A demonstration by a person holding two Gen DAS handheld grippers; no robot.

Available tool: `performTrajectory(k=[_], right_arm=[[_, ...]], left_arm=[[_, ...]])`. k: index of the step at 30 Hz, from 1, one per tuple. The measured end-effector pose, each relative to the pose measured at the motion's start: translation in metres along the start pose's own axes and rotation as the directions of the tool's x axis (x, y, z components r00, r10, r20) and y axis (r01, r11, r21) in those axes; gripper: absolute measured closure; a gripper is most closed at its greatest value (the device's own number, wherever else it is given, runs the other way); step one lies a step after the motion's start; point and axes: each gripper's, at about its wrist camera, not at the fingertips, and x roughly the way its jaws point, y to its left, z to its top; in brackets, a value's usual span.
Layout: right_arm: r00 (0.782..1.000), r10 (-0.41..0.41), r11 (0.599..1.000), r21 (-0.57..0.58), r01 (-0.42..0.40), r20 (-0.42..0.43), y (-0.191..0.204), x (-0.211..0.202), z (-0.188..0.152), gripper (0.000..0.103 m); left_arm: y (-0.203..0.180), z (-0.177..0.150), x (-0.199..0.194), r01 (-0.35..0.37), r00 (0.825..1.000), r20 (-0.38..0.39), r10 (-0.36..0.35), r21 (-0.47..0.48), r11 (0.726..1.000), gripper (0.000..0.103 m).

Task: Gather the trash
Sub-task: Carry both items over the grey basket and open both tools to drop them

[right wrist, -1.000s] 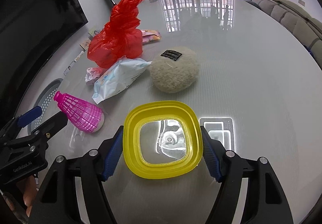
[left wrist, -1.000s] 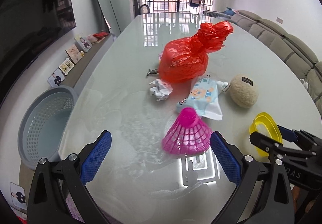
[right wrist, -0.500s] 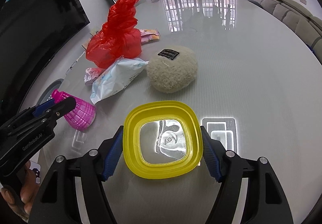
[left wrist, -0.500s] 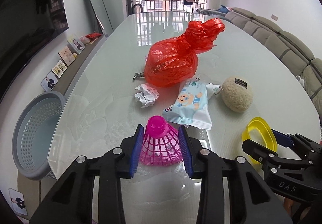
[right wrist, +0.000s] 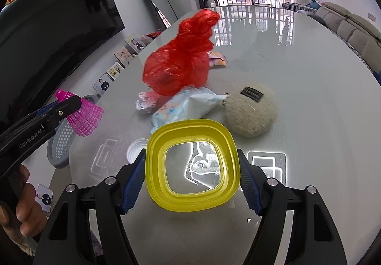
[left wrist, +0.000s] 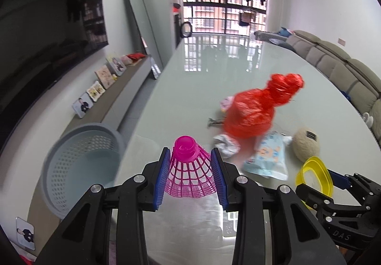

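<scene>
My left gripper (left wrist: 190, 174) is shut on a pink plastic shuttlecock (left wrist: 189, 172) and holds it above the glass table's left edge; it also shows in the right wrist view (right wrist: 83, 115). My right gripper (right wrist: 191, 175) is shut on a yellow square lid (right wrist: 193, 167), also seen in the left wrist view (left wrist: 314, 175). On the table lie a tied red plastic bag (left wrist: 257, 110), a crumpled paper ball (left wrist: 226, 146) and a blue wet-wipes pack (left wrist: 269, 157).
A grey perforated basket (left wrist: 81, 160) stands on the floor left of the table (left wrist: 190, 88). A beige fluffy ball (right wrist: 252, 110) lies on the table beside the wipes. A small white cap (right wrist: 137, 149) lies near the lid. A low shelf with photos runs along the left wall.
My left gripper has closed on the pink shuttlecock, lifted it off the table and swung left toward the basket. The right gripper has lifted slightly with the yellow lid.
</scene>
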Motion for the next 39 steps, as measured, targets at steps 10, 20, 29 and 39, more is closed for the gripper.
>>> performTrajectory(k=[10, 20, 29, 39], right_arm=[[0.991, 0.118, 0.982, -0.14, -0.126, -0.063, 0.1, 0.041, 0.024, 0.034], [0.973, 0.177, 0.945, -0.252, -0.21, -0.146, 0.198, 0.096, 0.054, 0.034], [0.971, 0.153, 0.919, -0.336, -0.208, -0.182, 0.259, 0.148, 0.07, 0.034], [0.958, 0.154, 0.912, -0.339, -0.233, -0.243, 0.277, 0.191, 0.071, 0.034]], left_arm=[[0.091, -0.02, 0.019, -0.192, 0.981, -0.056, 0.188, -0.085, 0.978, 0.068], [0.192, -0.044, 0.045, -0.308, 0.948, -0.149, 0.282, -0.199, 0.93, 0.068], [0.246, -0.059, 0.06, -0.353, 0.93, -0.207, 0.305, -0.261, 0.899, 0.067], [0.26, -0.062, 0.079, -0.341, 0.931, -0.23, 0.283, -0.274, 0.899, 0.067]])
